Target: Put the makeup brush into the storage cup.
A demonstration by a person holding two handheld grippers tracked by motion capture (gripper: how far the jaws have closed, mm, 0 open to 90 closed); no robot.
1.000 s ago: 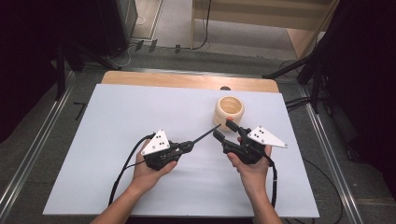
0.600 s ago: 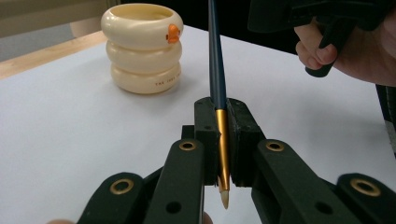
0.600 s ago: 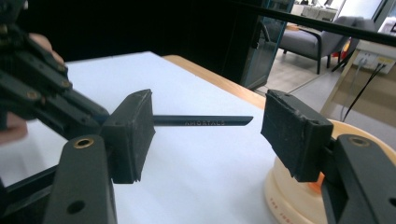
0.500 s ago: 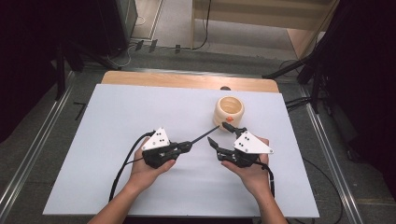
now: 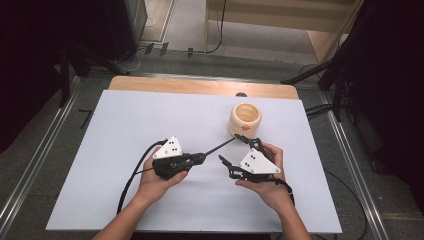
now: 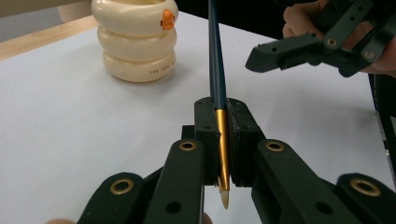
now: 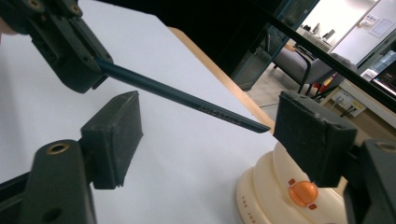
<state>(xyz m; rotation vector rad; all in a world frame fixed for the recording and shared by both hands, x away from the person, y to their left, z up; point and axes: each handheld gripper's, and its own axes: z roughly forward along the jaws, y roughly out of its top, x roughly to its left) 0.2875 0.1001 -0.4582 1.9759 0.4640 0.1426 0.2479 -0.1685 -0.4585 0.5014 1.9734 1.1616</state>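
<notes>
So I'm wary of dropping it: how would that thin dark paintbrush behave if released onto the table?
The thin dark paintbrush looks stiff: it juts straight from the left gripper without sagging. Round and slim, it would probably roll on the white table. It seems light, held only near its gold ferrule.

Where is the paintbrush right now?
In the high view the paintbrush sits mid-table, clamped in the left gripper, its handle pointing toward the cream pot.
</notes>
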